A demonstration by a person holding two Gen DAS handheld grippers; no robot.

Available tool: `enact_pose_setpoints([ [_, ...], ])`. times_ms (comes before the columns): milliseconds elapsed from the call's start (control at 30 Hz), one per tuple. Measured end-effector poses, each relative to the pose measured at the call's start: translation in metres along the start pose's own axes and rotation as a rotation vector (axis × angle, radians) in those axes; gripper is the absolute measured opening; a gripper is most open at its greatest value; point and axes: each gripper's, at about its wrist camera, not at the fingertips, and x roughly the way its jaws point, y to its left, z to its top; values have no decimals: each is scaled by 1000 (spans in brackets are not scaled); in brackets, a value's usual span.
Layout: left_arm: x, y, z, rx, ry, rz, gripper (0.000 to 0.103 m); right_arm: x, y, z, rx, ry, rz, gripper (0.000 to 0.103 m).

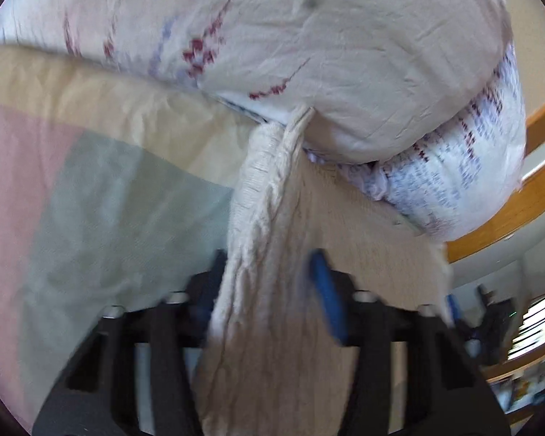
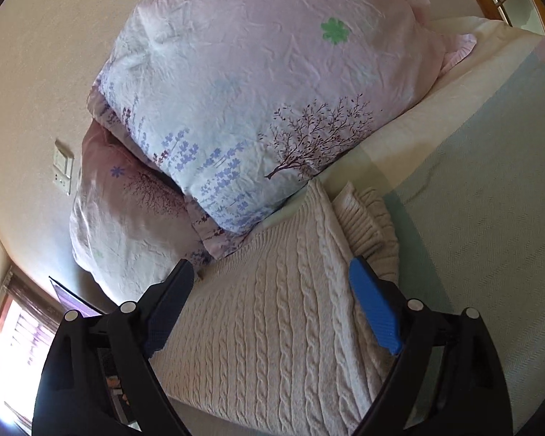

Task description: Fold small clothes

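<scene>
A cream cable-knit sweater (image 2: 272,298) lies on the bed against the pillows, with its ribbed edge (image 2: 367,218) bunched at the right. My right gripper (image 2: 272,272) is open above it, one finger on either side of the knit, holding nothing. In the left wrist view my left gripper (image 1: 269,279) is shut on a bunched fold of the sweater (image 1: 272,225), which is lifted and stretches up toward the pillow. The blue pad (image 1: 327,298) shows to the right of the cloth. The view is blurred.
Two floral pillows (image 2: 258,101) are stacked at the head of the bed; one fills the top of the left wrist view (image 1: 309,54). A pastel striped blanket (image 2: 472,181) covers the bed. A wooden rail (image 1: 508,210) and a wall switch (image 2: 63,167) stand beyond.
</scene>
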Motion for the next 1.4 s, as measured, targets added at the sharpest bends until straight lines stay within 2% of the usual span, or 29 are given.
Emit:
enact_pose_setpoints([
  [100,-3,-3,-1,-52,-12,-40,19,-9,2,-1,-19,8,5,89],
  [200,-17,-43,-4,-37,-36,-136,16,-26,3,2,-51,-13,-11,89],
  [267,-20,-88,-7,25,-42,-182,15,-42,4,6,-81,-46,-36,89],
  [333,-9,-153,-13,106,-33,-250,14,-57,4,12,-105,-84,-70,89],
  [433,45,-238,-33,179,37,-386,14,-73,1,24,-112,-144,-126,89],
  [467,64,-256,-39,190,67,-428,19,-73,-1,27,-108,-144,-137,89],
  [500,91,-277,-47,178,128,-505,27,-72,-4,31,-106,-138,-151,89],
  [533,113,-289,-54,141,193,-563,27,-71,-6,34,-102,-127,-160,89],
  [567,124,-293,-58,114,234,-587,31,-69,-12,39,-84,-96,-164,89],
  [600,129,-295,-62,92,264,-602,45,-68,-18,43,-60,-69,-162,89],
  [633,123,-291,-62,100,251,-593,55,-69,-23,45,-43,-52,-157,90],
  [667,110,-283,-60,128,193,-562,71,-69,-28,49,-26,-28,-140,92],
  [700,98,-275,-57,157,135,-518,79,-68,-33,51,-15,-7,-121,93],
  [733,87,-266,-53,194,76,-448,81,-64,-37,53,-1,23,-102,94],
  [767,76,-253,-51,239,18,-324,83,-59,-40,54,13,52,-87,94],
  [800,76,-247,-48,256,6,-249,83,-52,-43,54,29,88,-70,94],
  [867,83,-227,-47,252,46,-123,83,-31,-45,52,50,160,-63,94],
  [1000,108,-214,-63,251,129,-49,83,3,-33,39,10,238,-136,93],
  [1033,110,-210,-65,260,135,-42,83,5,-29,38,2,225,-157,89],
  [1133,119,-207,-73,288,160,-34,83,3,-13,33,-68,174,-161,70],
  [1233,120,-211,-72,296,160,-38,83,9,-4,27,-104,188,-159,56],
  [1300,123,-211,-72,290,161,-44,83,20,-4,23,-112,237,-174,42],
  [1333,123,-209,-73,287,162,-45,83,27,-5,21,-123,268,-185,18],
  [1367,127,-211,-74,283,164,-47,83,30,-5,20,-130,271,-180,11],
  [1400,129,-211,-75,276,169,-49,83,26,-4,20,-141,242,-184,10],
])
